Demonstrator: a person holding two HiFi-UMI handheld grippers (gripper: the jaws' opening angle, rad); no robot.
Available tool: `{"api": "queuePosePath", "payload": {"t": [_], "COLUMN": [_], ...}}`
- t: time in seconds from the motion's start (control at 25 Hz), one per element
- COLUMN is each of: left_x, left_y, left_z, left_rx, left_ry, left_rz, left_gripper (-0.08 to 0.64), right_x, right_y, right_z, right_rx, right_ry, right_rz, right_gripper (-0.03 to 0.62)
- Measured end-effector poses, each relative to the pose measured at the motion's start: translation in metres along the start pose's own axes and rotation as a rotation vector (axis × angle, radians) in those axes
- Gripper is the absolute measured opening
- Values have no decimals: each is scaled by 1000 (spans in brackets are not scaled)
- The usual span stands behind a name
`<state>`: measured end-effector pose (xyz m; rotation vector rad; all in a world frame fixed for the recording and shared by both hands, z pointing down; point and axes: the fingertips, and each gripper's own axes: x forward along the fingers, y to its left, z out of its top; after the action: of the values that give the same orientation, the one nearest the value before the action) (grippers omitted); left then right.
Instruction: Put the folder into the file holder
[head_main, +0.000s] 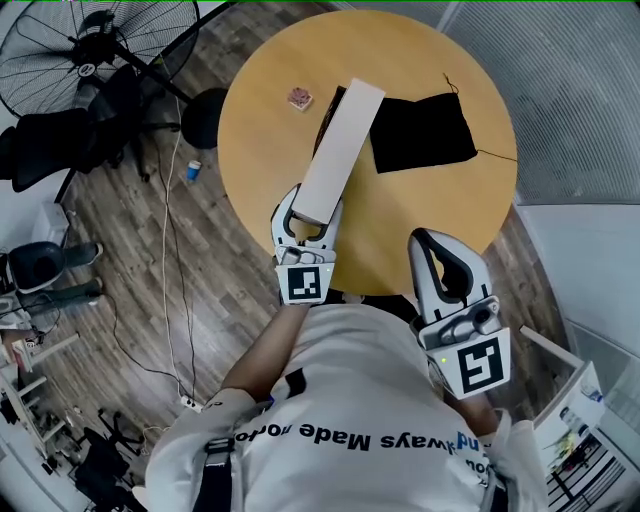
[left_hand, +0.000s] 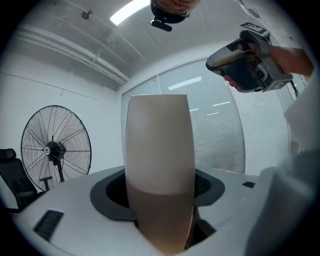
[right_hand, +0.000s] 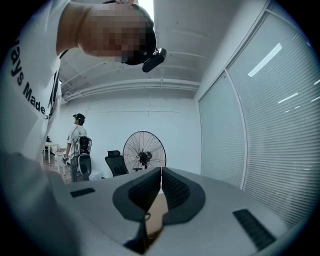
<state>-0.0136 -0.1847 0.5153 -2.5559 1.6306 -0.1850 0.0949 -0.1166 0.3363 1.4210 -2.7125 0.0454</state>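
**Folder clamped in the left gripper, over the table**

A round wooden table (head_main: 260, 140) fills the middle, with a standing fan (head_main: 80, 50) on the floor to its left. The pale folder (head_main: 340, 150) reaches across the tabletop, its near end pinched in the left gripper (head_main: 308, 220). A black cloth pouch (head_main: 422, 130) lies just beside it (drawstring trailing). The right gripper (head_main: 428, 240) has its jaws together on nothing. A small pinkish item (head_main: 300, 98) sits near the folder's far end.
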Motion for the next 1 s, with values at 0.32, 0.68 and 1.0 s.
{"api": "queuePosePath", "payload": {"t": [0.32, 0.68, 1.0], "left_x": [-4, -5, -7], "left_y": [3, 4, 5], "left_z": [-21, -35, -59], "left_rx": [-4, 6, -9], "left_ry": [161, 264, 375], "left_rz": [-61, -128, -177], "left_gripper": [296, 296, 296], "right_x": [-4, -5, -5], "right_y": [3, 7, 9], "right_z": [9, 13, 18], "right_rx": [-11, -11, -12], "right_ry": [-19, -32, -51], "right_rz": [-2, -14, -33], "right_gripper": [31, 31, 31]}}
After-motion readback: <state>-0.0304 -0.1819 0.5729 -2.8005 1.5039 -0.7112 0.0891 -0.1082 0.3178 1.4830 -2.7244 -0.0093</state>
